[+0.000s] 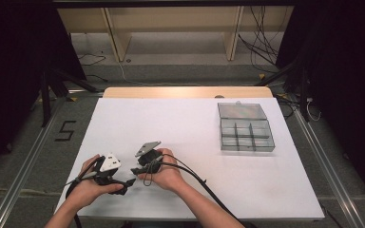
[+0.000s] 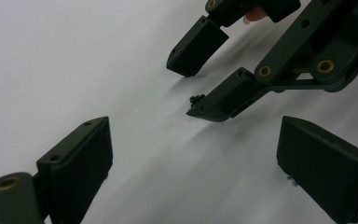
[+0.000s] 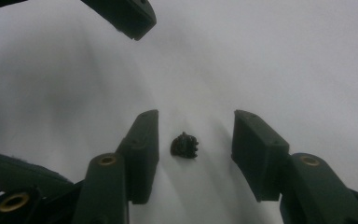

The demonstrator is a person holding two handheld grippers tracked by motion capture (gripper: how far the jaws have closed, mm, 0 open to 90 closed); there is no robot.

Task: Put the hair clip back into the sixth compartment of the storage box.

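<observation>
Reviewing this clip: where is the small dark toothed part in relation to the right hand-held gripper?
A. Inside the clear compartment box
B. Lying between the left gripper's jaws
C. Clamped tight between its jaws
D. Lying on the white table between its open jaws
D: in the right gripper view the small dark toothed part lies on the white table between the spread jaws of the right hand-held gripper, touching neither.

A white table (image 1: 180,123) carries a clear compartment box (image 1: 245,127) and a small black gear (image 3: 185,145).

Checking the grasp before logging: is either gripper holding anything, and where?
Nothing is held. The small black gear lies on the table between the open right gripper; left gripper open.
</observation>
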